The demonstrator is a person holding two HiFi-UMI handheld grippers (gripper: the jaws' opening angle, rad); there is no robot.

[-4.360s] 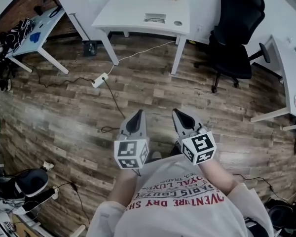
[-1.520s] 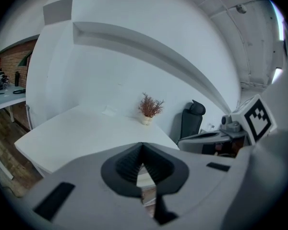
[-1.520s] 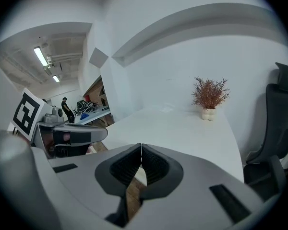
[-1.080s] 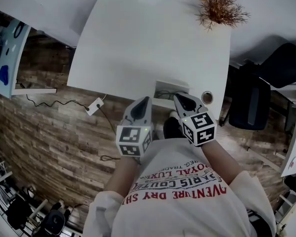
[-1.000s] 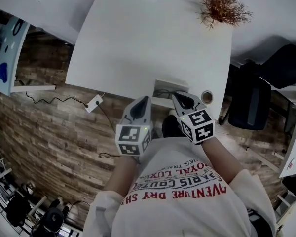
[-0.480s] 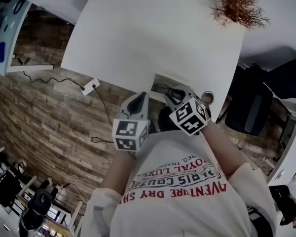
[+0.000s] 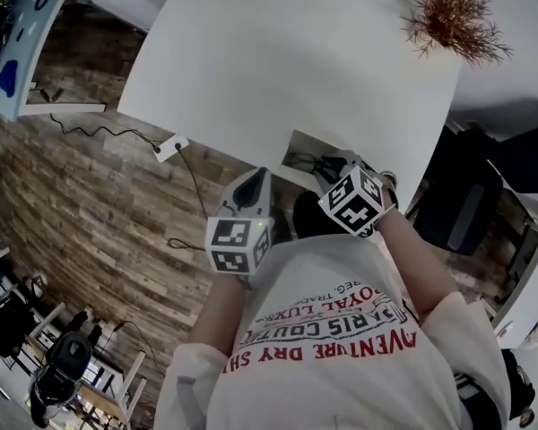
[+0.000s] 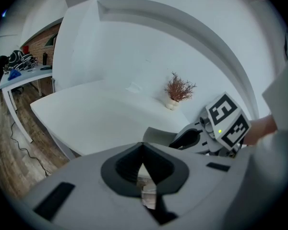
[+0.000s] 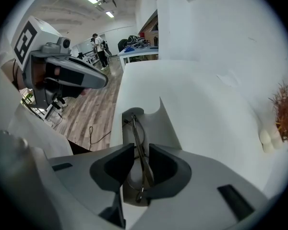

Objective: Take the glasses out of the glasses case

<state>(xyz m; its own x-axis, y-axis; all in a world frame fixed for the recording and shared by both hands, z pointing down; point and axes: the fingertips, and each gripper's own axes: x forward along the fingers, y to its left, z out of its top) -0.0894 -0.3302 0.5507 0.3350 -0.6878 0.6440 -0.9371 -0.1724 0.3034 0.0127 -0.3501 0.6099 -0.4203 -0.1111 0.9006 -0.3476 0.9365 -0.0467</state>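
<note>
An open grey glasses case (image 7: 298, 147) lies at the near edge of the white table (image 7: 278, 61). In the right gripper view thin-framed glasses (image 9: 136, 128) lie inside the case (image 9: 161, 123), its lid folded back. My right gripper (image 9: 141, 148) hangs just over them, jaws a little apart, with the wire frame running between the jaws. In the head view that gripper (image 7: 330, 165) tilts over the case. My left gripper (image 7: 254, 177) is off the table edge to the left, over the floor. Its jaws (image 8: 144, 146) are shut with nothing in them.
A small dried plant in a white pot (image 7: 455, 16) stands at the table's far right. A black office chair (image 7: 471, 195) is beside the table on the right. A power strip and cable (image 7: 169, 148) lie on the wooden floor to the left.
My right gripper has turned and moved forward over the open case, and now straddles the glasses. The left gripper has stayed near the table edge. The head view has shifted slightly.
</note>
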